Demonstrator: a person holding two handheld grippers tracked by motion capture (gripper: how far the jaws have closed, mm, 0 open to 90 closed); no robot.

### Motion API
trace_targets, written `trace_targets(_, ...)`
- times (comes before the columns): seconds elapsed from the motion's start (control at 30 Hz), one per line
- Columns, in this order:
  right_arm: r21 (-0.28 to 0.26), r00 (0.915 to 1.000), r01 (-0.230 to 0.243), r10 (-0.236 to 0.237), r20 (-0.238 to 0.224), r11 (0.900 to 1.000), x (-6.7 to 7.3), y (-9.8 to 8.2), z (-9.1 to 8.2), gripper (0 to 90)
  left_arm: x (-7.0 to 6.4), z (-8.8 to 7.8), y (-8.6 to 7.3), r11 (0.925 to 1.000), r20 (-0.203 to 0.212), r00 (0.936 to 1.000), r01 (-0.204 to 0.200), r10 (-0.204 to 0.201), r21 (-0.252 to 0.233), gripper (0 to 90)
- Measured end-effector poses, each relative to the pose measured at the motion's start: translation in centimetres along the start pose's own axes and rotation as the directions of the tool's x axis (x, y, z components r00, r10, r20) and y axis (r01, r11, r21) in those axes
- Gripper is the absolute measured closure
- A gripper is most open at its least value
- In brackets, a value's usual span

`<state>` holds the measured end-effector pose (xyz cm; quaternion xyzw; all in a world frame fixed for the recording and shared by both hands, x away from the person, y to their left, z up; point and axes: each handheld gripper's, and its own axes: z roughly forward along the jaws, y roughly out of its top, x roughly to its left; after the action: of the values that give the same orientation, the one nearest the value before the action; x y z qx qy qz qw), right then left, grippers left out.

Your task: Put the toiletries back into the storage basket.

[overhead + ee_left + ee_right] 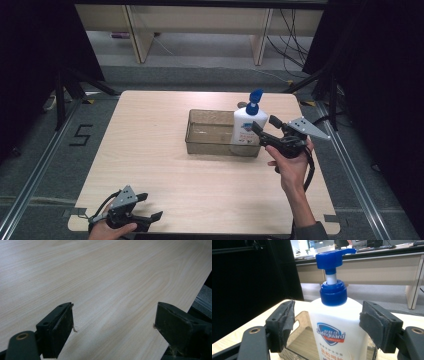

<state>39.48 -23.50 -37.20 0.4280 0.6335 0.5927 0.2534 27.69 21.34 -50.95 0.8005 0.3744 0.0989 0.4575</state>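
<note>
A white soap pump bottle point(246, 127) with a blue pump head stands upright in the right end of a clear brownish tray point(200, 146). My right gripper point(265, 125) is just right of it at shoulder height, pointing left, with its jaws open on either side of the bottle. In the right gripper view the bottle point(337, 327) stands between the two pads point(284, 322) with a gap showing on the left side, and the right gripper point(327, 317) is open. My left gripper point(151, 206) rests open near the table's front left edge, with bare wood between the left gripper's point(113, 317) jaws.
The light wooden table point(150, 140) stands on a grey floor, with black stands and curtains on both sides. Desk legs and cables are behind it. A small dark object peeks out behind the tray near the bottle.
</note>
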Motion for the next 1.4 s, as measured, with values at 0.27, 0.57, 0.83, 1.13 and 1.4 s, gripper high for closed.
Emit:
trace_targets(0.27, 0.007, 1.0000, 0.000, 0.001, -0.008, 1.000, 0.0, -0.5, -0.6, 28.1, -0.1, 0.1, 0.0, 0.9999, -0.007, 1.0000, 0.007, -0.007, -0.008, 14.8)
trace_targets(0.57, 0.029, 0.9997, -0.019, 0.020, -0.015, 0.999, 0.3, -1.2, -1.0, 27.6, 0.0, 0.0, 0.1, 1.0000, 0.001, 1.0000, -0.003, 0.003, -0.006, 14.8)
trace_targets(0.83, 0.029, 0.9998, -0.004, 0.005, -0.018, 1.000, 0.3, -1.6, -1.3, 26.9, -0.1, 0.0, 0.0, 1.0000, -0.006, 1.0000, 0.002, -0.002, -0.008, 14.8)
trace_targets(1.13, 0.040, 0.9990, -0.022, 0.024, -0.037, 0.999, 0.5, -2.0, -1.4, 26.9, -0.1, 0.0, 0.1, 1.0000, 0.002, 1.0000, -0.002, 0.002, -0.001, 14.8)
trace_targets(1.4, 0.047, 0.9993, -0.007, 0.009, -0.035, 0.999, 0.8, -2.2, -1.5, 26.9, 0.0, 0.0, 0.1, 1.0000, 0.001, 1.0000, -0.002, 0.002, -0.003, 14.8)
